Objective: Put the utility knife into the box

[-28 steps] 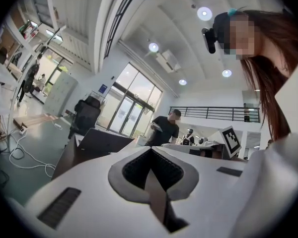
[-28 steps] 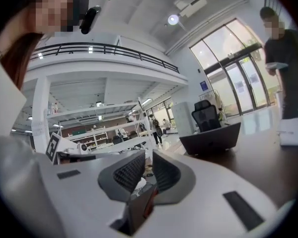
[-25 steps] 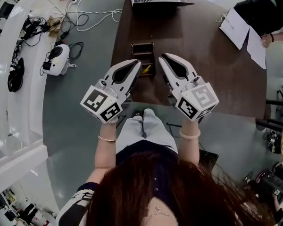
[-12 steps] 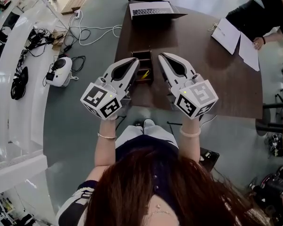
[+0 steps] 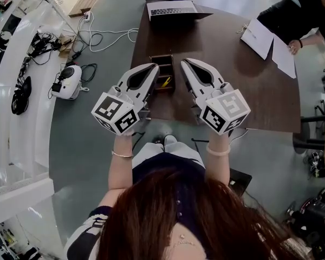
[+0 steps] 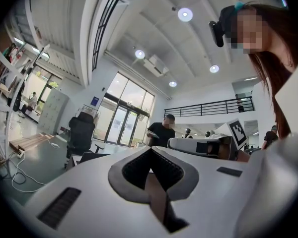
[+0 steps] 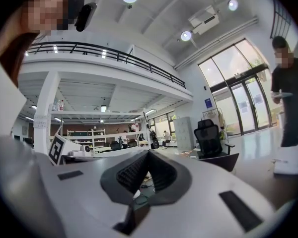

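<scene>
A dark compartmented box (image 5: 163, 65) stands on the brown table (image 5: 233, 85), near its front edge. A slim yellow object (image 5: 166, 82), which looks like the utility knife, lies in the box's near compartment. My left gripper (image 5: 154, 67) hovers raised at the box's left, shut and empty. My right gripper (image 5: 184, 63) is held level with it at the box's right, also shut with nothing between its jaws. In the left gripper view the left gripper (image 6: 150, 149) points out across the room, and in the right gripper view the right gripper (image 7: 148, 153) does the same.
An open laptop (image 5: 170, 8) sits at the table's far edge. Papers (image 5: 260, 36) lie at the far right, where a person's arm (image 5: 309, 37) rests. On the floor to the left are cables (image 5: 105, 23) and a white device (image 5: 69, 80).
Both grippers stay shut and side by side over the table's front edge. The head view has shifted a little, so the table and box sit slightly differently in frame.
</scene>
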`<state>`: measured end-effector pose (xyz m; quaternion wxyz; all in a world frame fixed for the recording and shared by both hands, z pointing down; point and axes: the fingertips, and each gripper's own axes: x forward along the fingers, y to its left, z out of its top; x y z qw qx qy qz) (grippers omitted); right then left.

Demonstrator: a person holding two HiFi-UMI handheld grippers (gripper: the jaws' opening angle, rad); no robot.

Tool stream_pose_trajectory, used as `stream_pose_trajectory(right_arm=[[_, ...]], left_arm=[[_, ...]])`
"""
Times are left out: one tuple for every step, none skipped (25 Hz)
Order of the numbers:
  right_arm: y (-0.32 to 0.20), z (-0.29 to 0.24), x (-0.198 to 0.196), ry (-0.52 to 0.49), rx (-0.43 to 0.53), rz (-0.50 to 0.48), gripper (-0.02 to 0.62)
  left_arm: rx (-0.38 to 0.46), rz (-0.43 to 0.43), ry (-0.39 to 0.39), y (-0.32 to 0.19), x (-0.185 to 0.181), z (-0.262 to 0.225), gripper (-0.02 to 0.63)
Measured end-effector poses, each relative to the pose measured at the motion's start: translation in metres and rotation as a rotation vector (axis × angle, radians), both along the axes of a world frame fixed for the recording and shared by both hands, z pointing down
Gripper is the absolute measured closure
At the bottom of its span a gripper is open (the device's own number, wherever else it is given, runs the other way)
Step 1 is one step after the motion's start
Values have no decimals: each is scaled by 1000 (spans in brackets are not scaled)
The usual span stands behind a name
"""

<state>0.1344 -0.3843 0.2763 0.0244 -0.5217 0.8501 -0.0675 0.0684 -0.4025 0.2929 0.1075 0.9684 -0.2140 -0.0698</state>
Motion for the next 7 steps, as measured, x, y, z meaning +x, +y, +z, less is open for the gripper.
stream_pose_trajectory(right_arm=[[-1, 0, 1, 2, 0, 0, 580], [-2, 1, 2, 4, -1, 2, 580], [-1, 2, 3, 6, -1, 4, 580], [0, 2, 4, 7, -1, 6, 580], [2, 3, 5, 7, -1, 8, 580], [5, 3, 5, 8, -1, 9, 580], [7, 3, 5, 9, -1, 11, 580]], left_arm=[[-1, -1, 1, -2, 1, 0, 604], [-1, -2, 1, -2, 2, 1, 604], [1, -2, -2, -1, 2, 1, 604], [5, -3, -7, 0, 3, 1, 604], [10, -3, -12, 3, 4, 1, 604], [14, -2, -16, 5, 4, 1, 604], [19, -2, -20, 8, 4, 1, 604]])
